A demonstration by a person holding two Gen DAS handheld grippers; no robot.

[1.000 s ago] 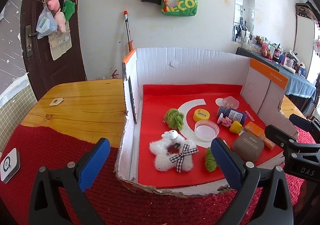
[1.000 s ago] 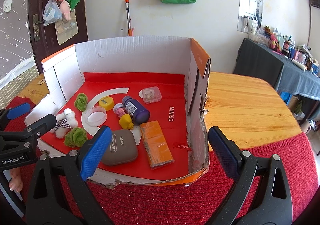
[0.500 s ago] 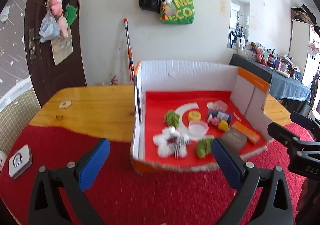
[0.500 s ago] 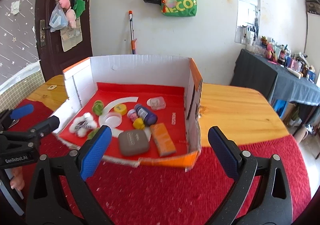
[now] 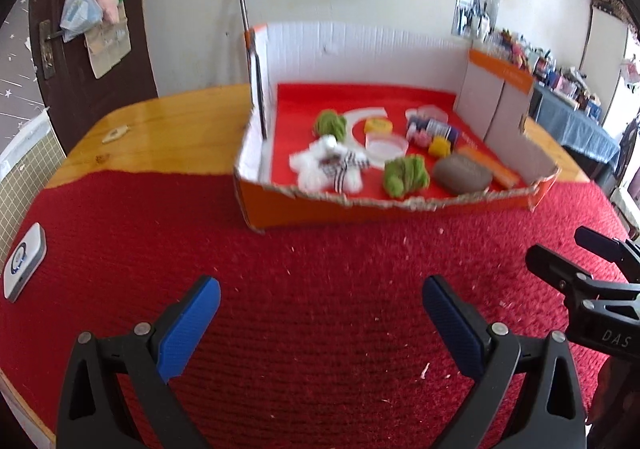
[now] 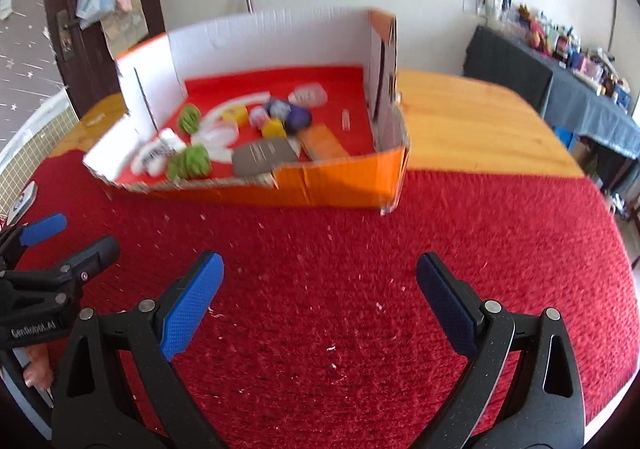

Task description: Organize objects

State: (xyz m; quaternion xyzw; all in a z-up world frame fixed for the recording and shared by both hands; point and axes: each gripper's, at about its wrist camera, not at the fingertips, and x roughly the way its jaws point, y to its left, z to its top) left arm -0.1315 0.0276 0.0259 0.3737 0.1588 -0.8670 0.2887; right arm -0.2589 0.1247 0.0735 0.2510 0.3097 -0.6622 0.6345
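Note:
An open cardboard box (image 5: pixel 280 211) (image 6: pixel 340 185) with orange outside and red floor stands on the red cloth. Inside lie a white plush star (image 5: pixel 328 169), two green yarn balls (image 5: pixel 404 175) (image 6: pixel 190 163), a grey case (image 5: pixel 462 175) (image 6: pixel 262 155), an orange packet (image 5: pixel 490 169) (image 6: pixel 322 143), a yellow lid (image 5: pixel 378 125), a clear dish (image 5: pixel 386 145) and a purple bottle (image 6: pixel 298 117). My left gripper (image 5: pixel 320 299) and right gripper (image 6: pixel 320 277) hover open and empty over the cloth, well short of the box's front wall.
The red cloth (image 5: pixel 320 269) covers the near half of a wooden table (image 5: pixel 168 117) (image 6: pixel 472 121). A small white device (image 5: pixel 24 261) lies at the cloth's left edge. A door (image 5: pixel 80 49) and a wall hung with bags stand behind; a dark-covered side table (image 6: pixel 560 89) is at right.
Both grippers have pulled back from the box toward the near table edge, still open. The box now sits farther off, with bare red cloth between it and the fingers.

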